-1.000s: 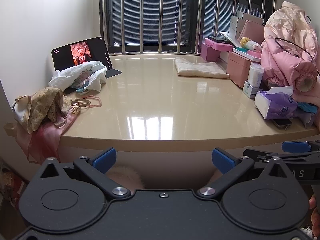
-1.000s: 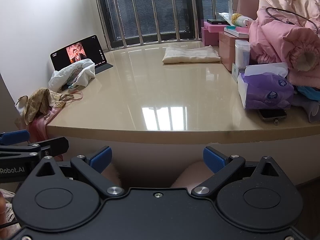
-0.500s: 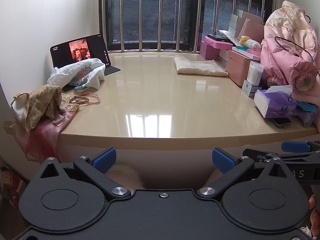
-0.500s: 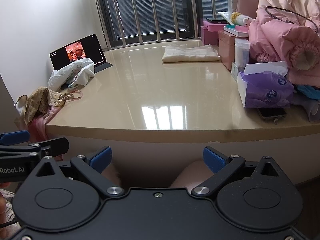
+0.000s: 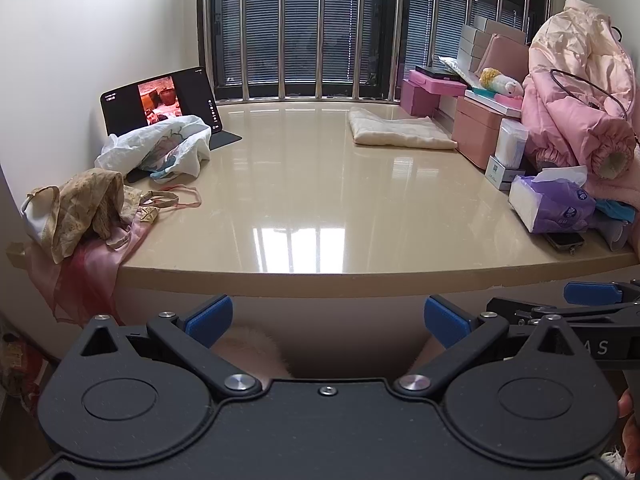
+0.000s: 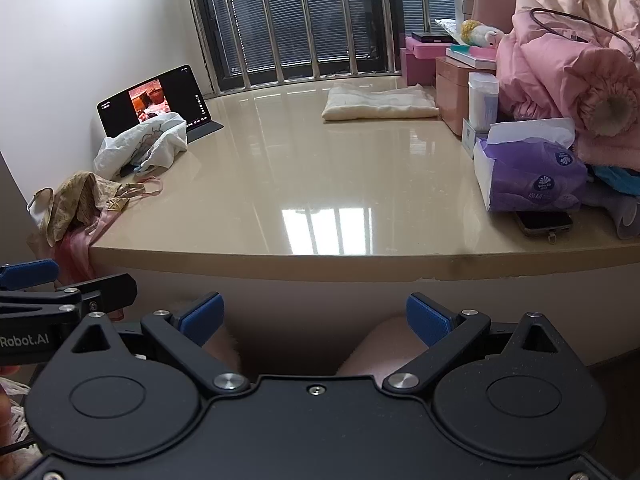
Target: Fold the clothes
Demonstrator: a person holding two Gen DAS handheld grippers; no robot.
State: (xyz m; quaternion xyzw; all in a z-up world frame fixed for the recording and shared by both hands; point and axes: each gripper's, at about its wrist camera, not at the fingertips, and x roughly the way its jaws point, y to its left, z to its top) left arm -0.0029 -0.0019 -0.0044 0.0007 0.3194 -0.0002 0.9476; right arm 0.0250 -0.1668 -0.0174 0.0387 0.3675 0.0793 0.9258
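Cream folded cloth x1, 2 grippers, jaws apart

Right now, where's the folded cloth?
The folded cloth lies flat at the table's far right in both views, near the window bars and just left of the pink boxes.

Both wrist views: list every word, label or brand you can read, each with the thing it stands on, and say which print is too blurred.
"Robot.AI": white print on the left gripper body.
"AS": end of a cut-off word on the right gripper body.
Purple tissue pack: round logos, wording too small to read.
Tablet: white screen text, too blurred.
Small white box: print too small.
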